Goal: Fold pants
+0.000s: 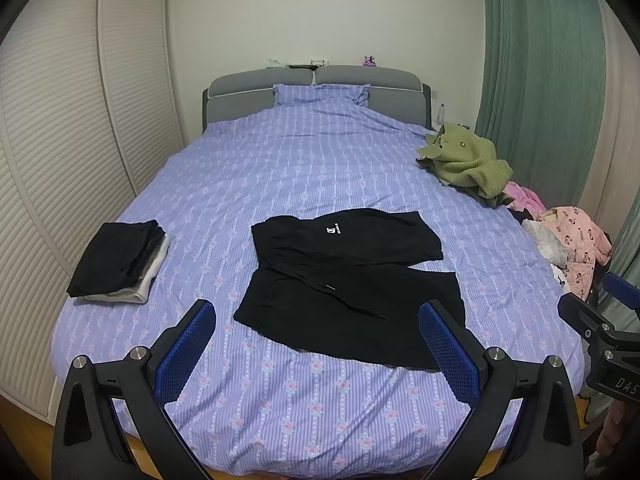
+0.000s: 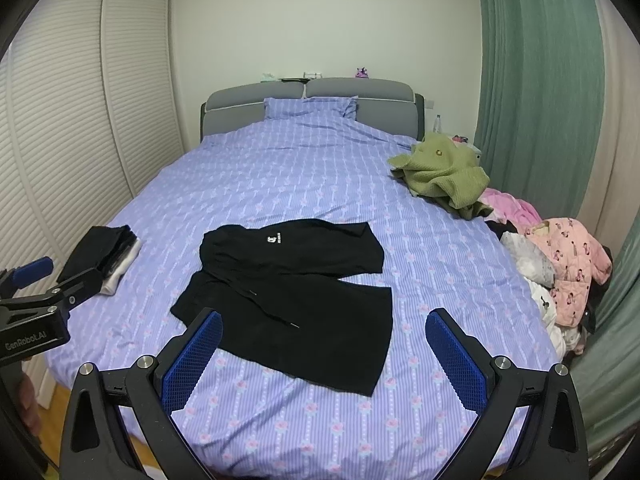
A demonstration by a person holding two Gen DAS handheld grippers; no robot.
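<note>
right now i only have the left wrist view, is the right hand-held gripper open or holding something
Observer: The right hand-held gripper is open. Its blue pads stand wide apart with nothing between them.
Operator: ok, my own finger covers the near leg's hem on the shorts, is that corner lying flat
Observer: Yes. In the right wrist view the near leg of the black shorts ends in a clean square corner, flat on the purple bed sheet and not folded under.
</note>
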